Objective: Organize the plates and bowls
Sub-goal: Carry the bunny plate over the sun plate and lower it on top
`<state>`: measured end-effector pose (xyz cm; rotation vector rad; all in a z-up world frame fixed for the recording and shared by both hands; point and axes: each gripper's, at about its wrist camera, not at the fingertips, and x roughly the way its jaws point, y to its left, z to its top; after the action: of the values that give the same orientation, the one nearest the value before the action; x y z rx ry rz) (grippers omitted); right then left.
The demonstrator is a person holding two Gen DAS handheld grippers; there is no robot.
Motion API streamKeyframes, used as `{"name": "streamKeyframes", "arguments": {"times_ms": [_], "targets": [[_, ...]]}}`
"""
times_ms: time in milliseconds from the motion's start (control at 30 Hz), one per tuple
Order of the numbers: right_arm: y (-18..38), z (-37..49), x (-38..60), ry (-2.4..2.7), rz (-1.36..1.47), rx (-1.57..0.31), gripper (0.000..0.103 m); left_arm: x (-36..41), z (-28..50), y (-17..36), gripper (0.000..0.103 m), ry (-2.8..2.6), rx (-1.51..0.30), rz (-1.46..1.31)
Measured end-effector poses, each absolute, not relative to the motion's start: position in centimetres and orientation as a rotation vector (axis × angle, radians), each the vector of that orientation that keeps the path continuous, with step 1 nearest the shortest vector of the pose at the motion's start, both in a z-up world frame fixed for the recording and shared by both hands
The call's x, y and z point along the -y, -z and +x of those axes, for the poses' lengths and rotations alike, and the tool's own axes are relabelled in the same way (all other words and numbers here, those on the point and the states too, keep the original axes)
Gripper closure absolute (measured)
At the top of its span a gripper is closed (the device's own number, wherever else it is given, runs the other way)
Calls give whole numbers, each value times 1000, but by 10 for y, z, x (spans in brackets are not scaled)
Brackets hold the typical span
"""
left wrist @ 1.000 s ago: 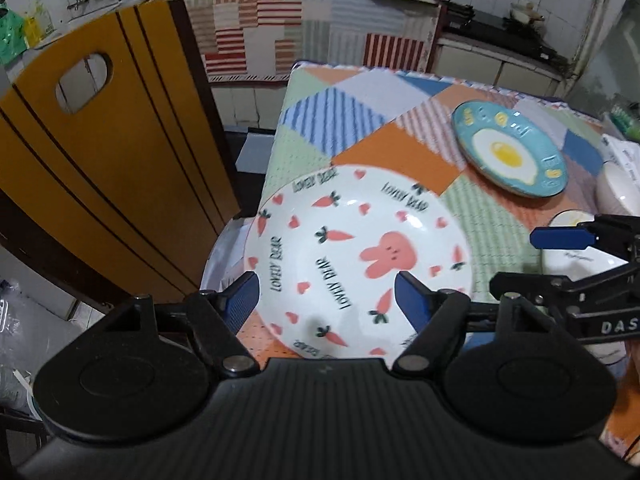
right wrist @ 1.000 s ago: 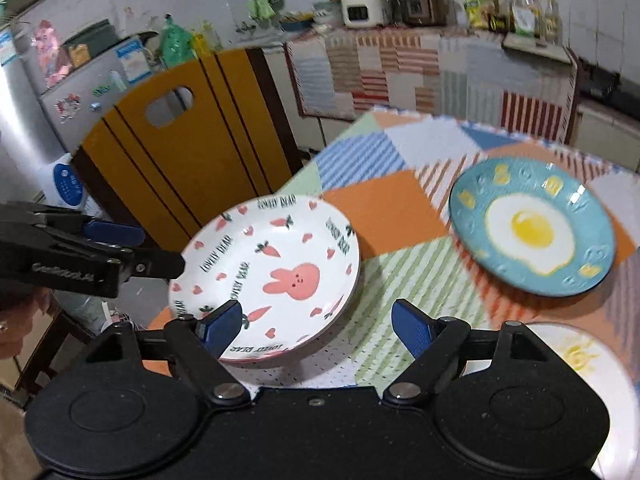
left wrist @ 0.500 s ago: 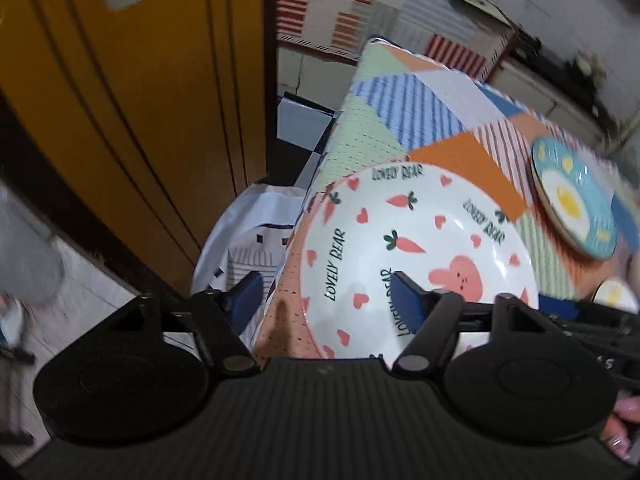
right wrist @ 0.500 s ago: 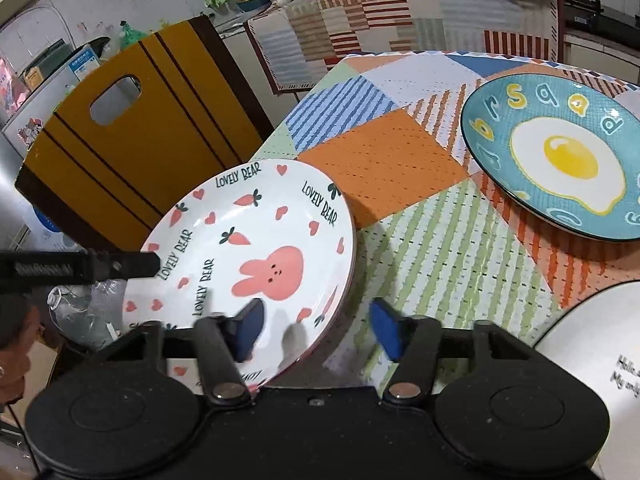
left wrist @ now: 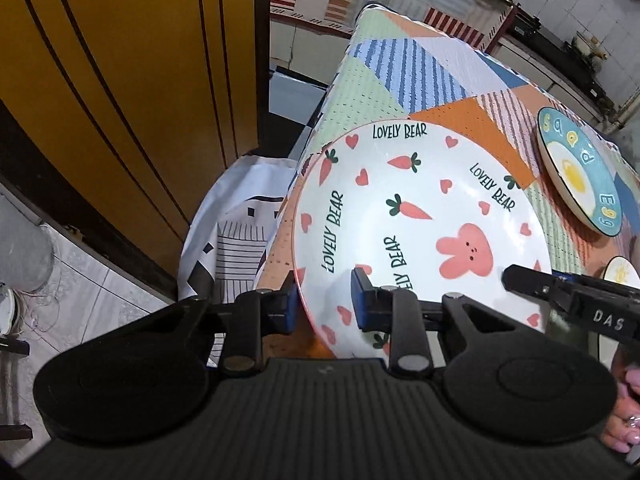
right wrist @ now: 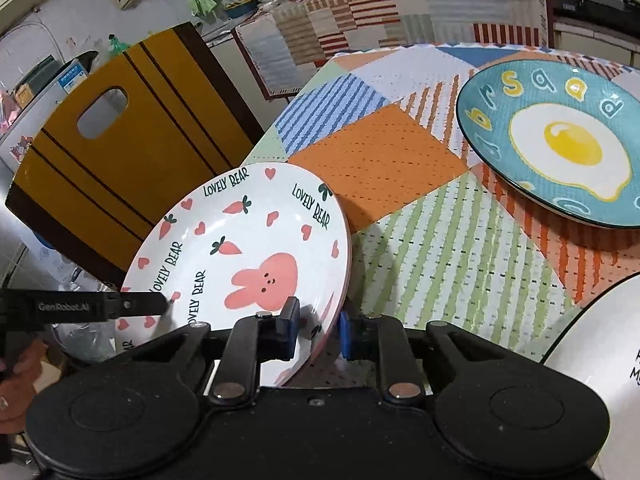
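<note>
Gripping opposite rims of the white round rabbit-and-carrot plate (left wrist: 420, 216), your left gripper (left wrist: 324, 304) and right gripper (right wrist: 318, 330) have just closed; it seems tilted at the patchwork-clothed table (right wrist: 440, 248) edge.

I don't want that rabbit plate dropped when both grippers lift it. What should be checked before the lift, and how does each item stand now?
1. Left gripper closed on the rabbit plate rim: ok.
2. Right gripper closed on the same rim: ok.
3. Grips on opposite sides: not ok, both at the near edge.
4. Nothing lying on the plate: ok.
5. Egg plate clear of it: ok.
6. Grip firm enough: cannot tell.
</note>
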<state>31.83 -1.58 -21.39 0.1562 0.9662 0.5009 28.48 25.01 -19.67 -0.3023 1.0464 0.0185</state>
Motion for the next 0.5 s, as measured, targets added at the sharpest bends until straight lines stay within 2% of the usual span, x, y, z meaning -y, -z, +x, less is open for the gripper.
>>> {"name": "streamKeyframes", "arguments": {"times_ms": [167,500], "targets": [[211,323,17,-519,160,-1015,82,-243,276,187,78,-18,-1041,-251],[171,288,46,-571,132,-931,82,-205,235,131,78,20,-987,-194]]}}
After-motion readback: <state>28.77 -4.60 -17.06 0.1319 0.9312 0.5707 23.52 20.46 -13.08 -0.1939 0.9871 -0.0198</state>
